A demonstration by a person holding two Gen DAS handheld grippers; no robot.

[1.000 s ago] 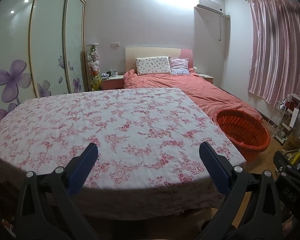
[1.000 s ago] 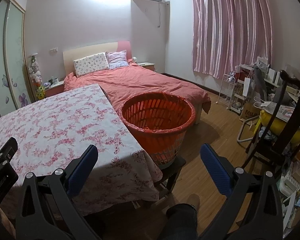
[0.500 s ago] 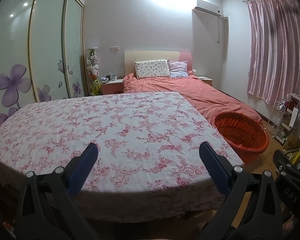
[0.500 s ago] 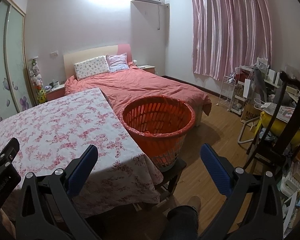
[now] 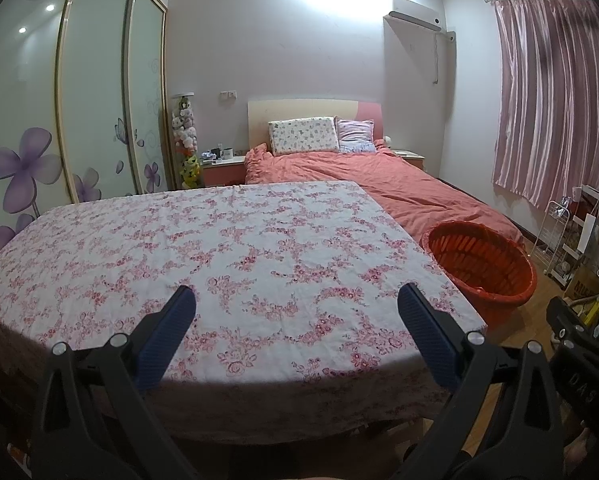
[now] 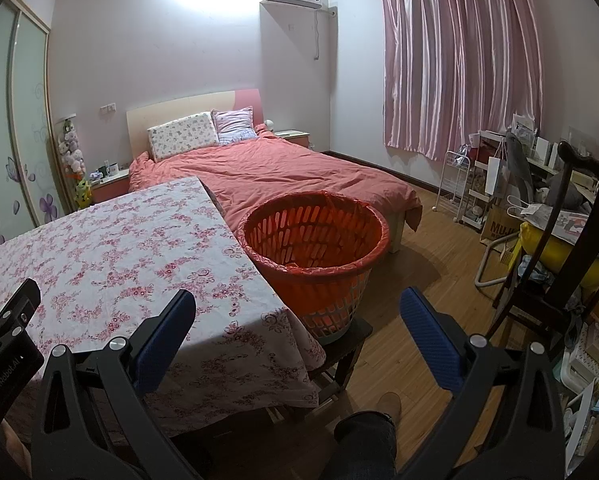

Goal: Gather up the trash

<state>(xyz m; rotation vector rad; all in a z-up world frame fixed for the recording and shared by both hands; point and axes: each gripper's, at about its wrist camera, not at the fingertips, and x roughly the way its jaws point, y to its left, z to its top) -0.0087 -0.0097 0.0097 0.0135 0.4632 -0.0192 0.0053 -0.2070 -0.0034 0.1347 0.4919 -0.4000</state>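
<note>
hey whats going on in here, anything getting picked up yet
Not yet. A person holds a hand-held gripper in each hand, the left hand-held gripper over the floral tablecloth and the right hand-held gripper aimed toward the red trash basket beside the table. Both are open and hold nothing. No trash shows on the cloth.

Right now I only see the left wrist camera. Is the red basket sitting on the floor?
Observer: No. The red basket stands on a dark stool at the table corner.
Operator: Is the other gripper holding trash?
Observer: No. The right gripper is open, with nothing between its fingers.
Operator: What's on that side of me?
Observer: A dark wooden chair stands on the floor to the right of the basket.
</note>
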